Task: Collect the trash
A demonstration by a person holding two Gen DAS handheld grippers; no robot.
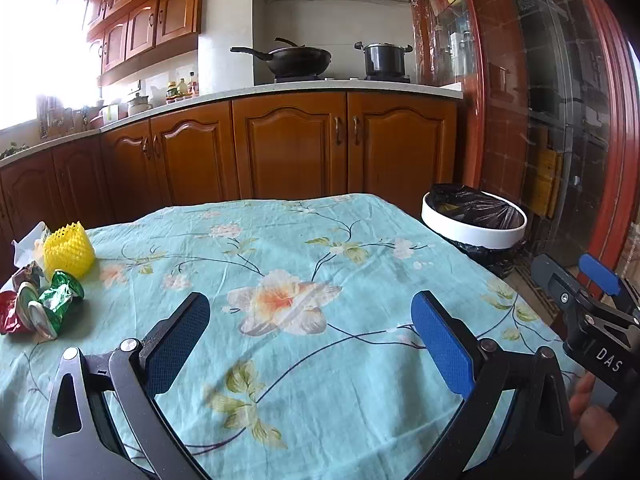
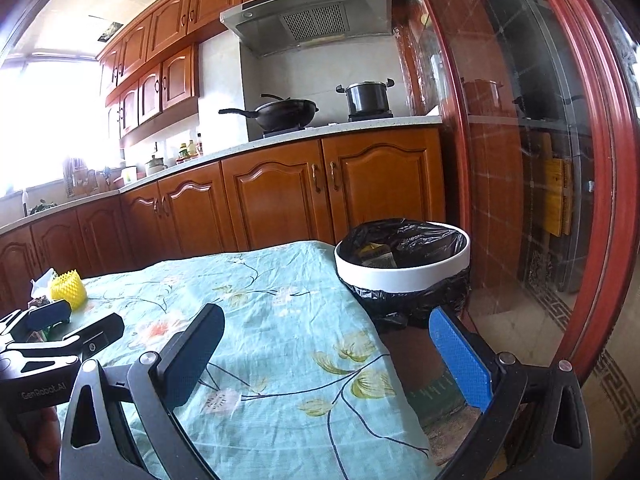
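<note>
1. We see the trash as a small heap at the far left of the left tool: crumpled foil wrappers in green, red and silver, a yellow foam net just behind them, and a white crumpled tissue touching the net on its left side.
2. The heap lies on the tabletop, which is covered by a light blue cloth with flower print. The wrappers touch one another; the net stands upright.
3. Our left tool hangs above the cloth with both blue-padded fingers spread wide, and nothing is between them. The trash is well to the left of it, not between the fingers.
4. Our right tool is also spread wide and holds nothing. Its left finger is over the cloth and its right finger is beyond the tabletop edge, over the floor.
5. Ahead of the right tool, just beside the far right corner of the tabletop, stands a bin with a white rim and a black bag inside. Some yellow and dark things lie in the bag; we cannot tell what they are.
6. Farther ahead of both tools we see wooden cabinets, a black wok and a pot on the stove.
7. To the right of the tools there is a glass door with red frame.
</note>
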